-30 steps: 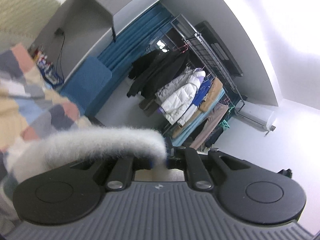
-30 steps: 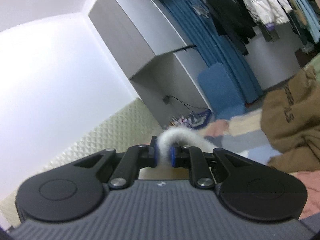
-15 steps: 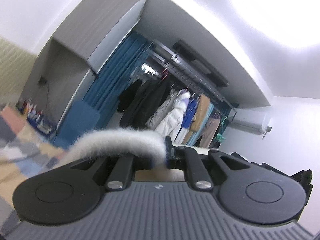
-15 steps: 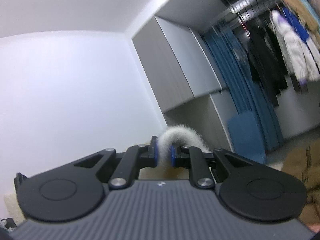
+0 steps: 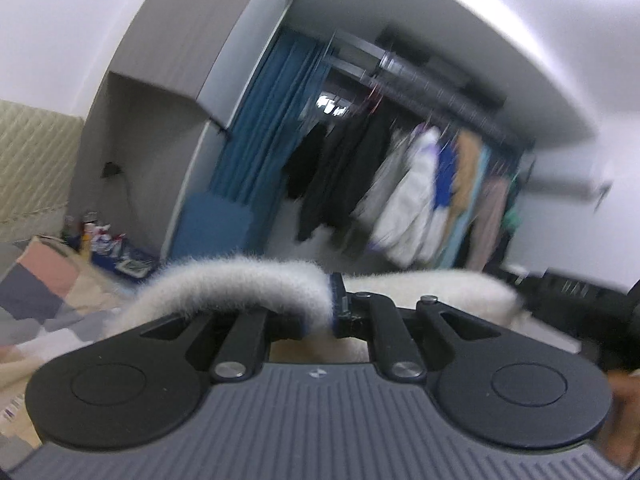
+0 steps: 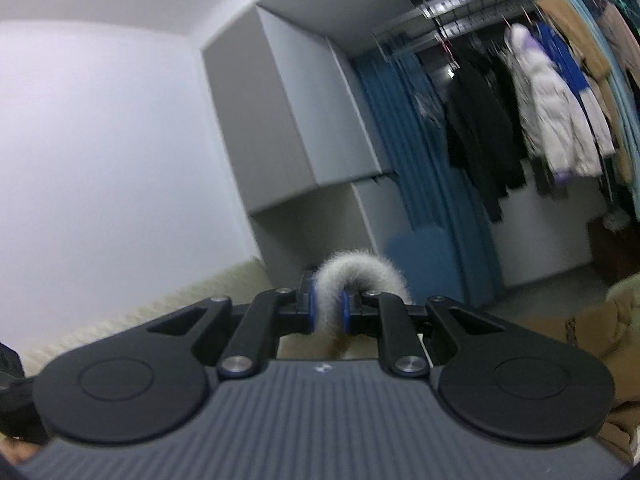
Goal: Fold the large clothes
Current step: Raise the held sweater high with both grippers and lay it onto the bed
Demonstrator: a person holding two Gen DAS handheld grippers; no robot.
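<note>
A white fluffy garment (image 5: 224,284) is pinched in my left gripper (image 5: 334,304), which is shut on its furry edge; the fabric arcs out to the left and more of it stretches to the right (image 5: 432,284) behind the jaws. In the right wrist view my right gripper (image 6: 328,308) is shut on another loop of the same fluffy garment (image 6: 360,272), which curls up over the jaws. Both grippers point about level, held high over the bed. The rest of the garment hangs below, out of sight.
A patchwork bedspread (image 5: 36,292) lies low at the left. A brown garment (image 6: 600,332) lies on the bed at the right. Across the room stand a grey wardrobe (image 6: 288,120), a blue curtain (image 5: 260,128) and a rack of hanging coats (image 5: 400,192).
Both grippers rose with the fluffy garment still pinched. The views tilted upright, the bedspread and brown garment sank toward the lower edges, and the wardrobe and rack now fill the frames.
</note>
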